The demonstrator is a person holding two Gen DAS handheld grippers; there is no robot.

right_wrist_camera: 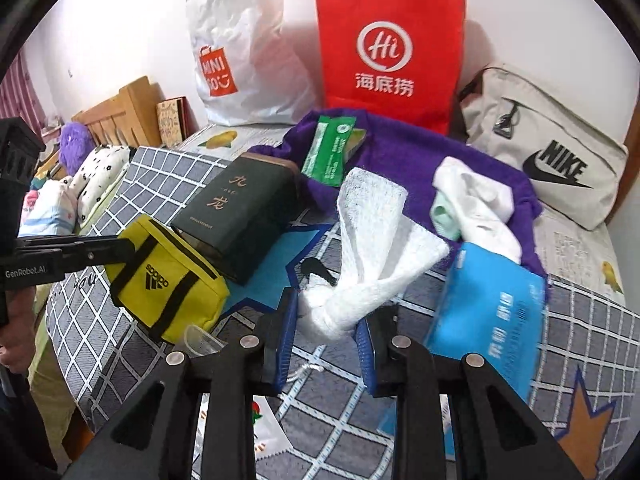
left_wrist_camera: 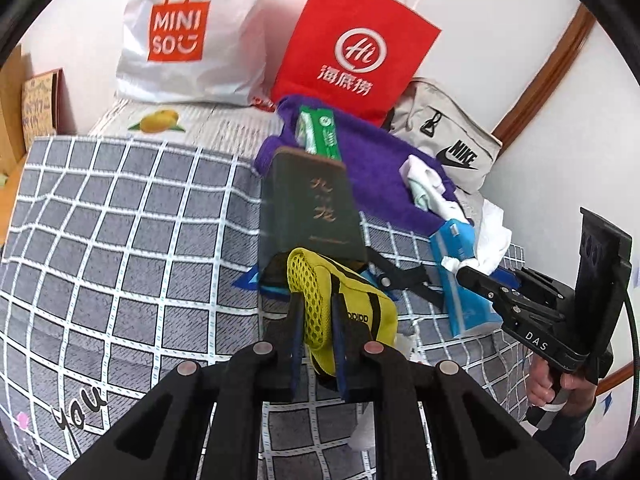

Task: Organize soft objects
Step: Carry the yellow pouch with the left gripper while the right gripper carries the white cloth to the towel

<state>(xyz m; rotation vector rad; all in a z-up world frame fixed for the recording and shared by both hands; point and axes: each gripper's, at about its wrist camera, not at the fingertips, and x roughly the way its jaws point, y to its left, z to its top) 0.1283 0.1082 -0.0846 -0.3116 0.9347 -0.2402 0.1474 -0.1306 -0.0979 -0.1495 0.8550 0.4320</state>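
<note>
Yellow pouch (left_wrist_camera: 340,304) pinched tight in my left fingers (left_wrist_camera: 298,320); right fingers (right_wrist_camera: 366,344) clamp the white towel (right_wrist_camera: 376,256) above the bed (left_wrist_camera: 120,220)

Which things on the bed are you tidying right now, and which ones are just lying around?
Being tidied:
- yellow pouch, pinched in the left hand-held gripper
- white towel, pinched in the right hand-held gripper

Just lying about:
- dark green box
- red paper bag
- white plastic bag
- grey Nike bag
</note>
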